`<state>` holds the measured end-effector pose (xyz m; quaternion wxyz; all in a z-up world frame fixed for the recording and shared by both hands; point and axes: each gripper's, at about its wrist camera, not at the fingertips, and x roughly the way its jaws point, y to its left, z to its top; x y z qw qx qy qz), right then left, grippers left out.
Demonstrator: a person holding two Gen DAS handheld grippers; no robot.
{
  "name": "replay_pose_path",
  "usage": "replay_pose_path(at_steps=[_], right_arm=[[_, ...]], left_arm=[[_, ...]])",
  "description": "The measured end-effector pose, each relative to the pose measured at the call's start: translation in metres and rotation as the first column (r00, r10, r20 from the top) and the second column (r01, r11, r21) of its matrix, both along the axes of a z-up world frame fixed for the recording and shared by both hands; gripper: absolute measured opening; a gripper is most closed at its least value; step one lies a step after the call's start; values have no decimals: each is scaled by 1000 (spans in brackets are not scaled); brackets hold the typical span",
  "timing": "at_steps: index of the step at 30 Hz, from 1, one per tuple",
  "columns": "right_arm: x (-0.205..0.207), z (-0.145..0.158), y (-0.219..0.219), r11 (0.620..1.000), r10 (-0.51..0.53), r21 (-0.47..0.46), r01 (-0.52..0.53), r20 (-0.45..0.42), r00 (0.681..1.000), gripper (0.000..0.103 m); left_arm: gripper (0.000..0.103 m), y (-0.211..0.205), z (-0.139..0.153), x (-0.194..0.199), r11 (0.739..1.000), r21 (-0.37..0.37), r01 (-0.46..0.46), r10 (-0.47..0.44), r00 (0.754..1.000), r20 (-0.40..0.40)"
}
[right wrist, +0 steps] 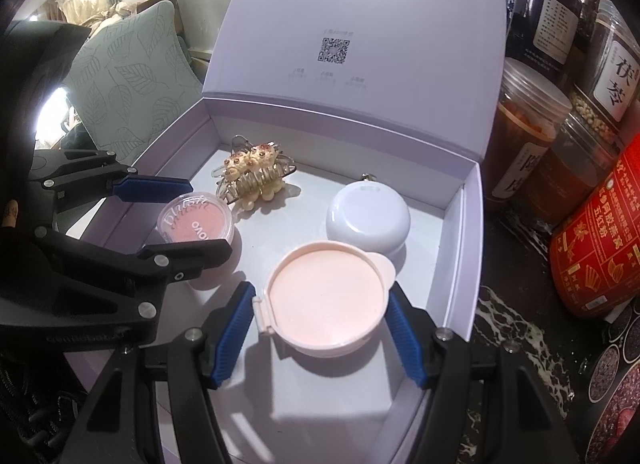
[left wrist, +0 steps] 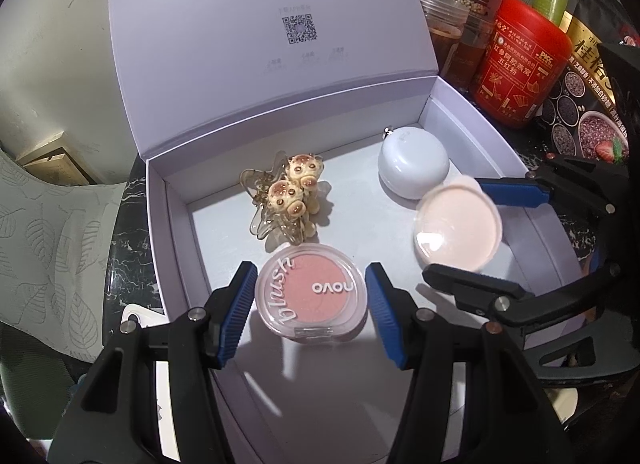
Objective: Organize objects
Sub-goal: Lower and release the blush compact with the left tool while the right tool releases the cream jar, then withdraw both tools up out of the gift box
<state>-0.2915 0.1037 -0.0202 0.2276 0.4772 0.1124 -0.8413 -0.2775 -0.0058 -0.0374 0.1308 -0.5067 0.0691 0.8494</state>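
An open white cardboard gift box (left wrist: 176,200) w/ a hinged lid (left wrist: 256,24) standing upright at the back sits on a dark marbled countertop (right wrist: 516,328); a QR code is printed inside the lid. Four things are inside the box. Near the front left, a round clear-plastic blush compact w/ pink powder (left wrist: 311,296) sits between the blue ribbed pads of the left gripper (left wrist: 311,304); in the left wrist view a thin gap shows on each side, so the jaws bracket it w/o clearly pressing. To its right, a round pale-peach powder compact w/ a white rim & small hinge tab (right wrist: 326,298) sits between the pads of the right gripper (right wrist: 322,328); the right pad looks to be touching its rim, the left pad is just beside the hinge, & I can't tell if it's truly pinched. Whether either compact rests on the box floor or is lifted off it is unclear. Behind the blush, toward the lid, lies a translucent amber hair claw clip w/ two cream-coloured beaded charms (left wrist: 286,200). Behind the peach compact, at the back right, is a glossy white domed case w/ a small silver knob (left wrist: 412,164), nearly touching the peach one. Right of the box, outside it, stand a red printed canister (left wrist: 520,64), clear-lidded jars of dried goods (right wrist: 560,112) & a dark food pouch (left wrist: 588,96). Left of the box, a grey-green leaf-print cushion (right wrist: 128,84).
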Motion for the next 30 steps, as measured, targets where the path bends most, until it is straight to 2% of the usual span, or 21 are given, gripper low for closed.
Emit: replay_pose_path(at_steps=[2,12,17,21,24,30], right_arm=[[-1,0,1,1000,-5,-3,5,0,1000,70],[-1,0,-2,1000,-2,-4,2,10,1000,71],[3,3,2,1000,-7,-4,7,10,1000,74],[7,9,3,1000,-9,1,9,-8,1000,78],[12,16,3,1000,-7,4,7,-26,1000,78],[25,26,6,1000,-23,-16,22,-40,999,79]], left_arm=[[55,0,0,0,1000,0,-3,3,1000,0],[55,-2,1,-1,1000,-4,-14,14,1000,7],[56,-7,4,1,998,52,-35,34,999,28],[59,-9,10,9,997,54,-48,48,999,7],[66,-14,16,14,996,53,-72,73,997,-13],[68,-16,26,31,992,60,-110,113,993,-44]])
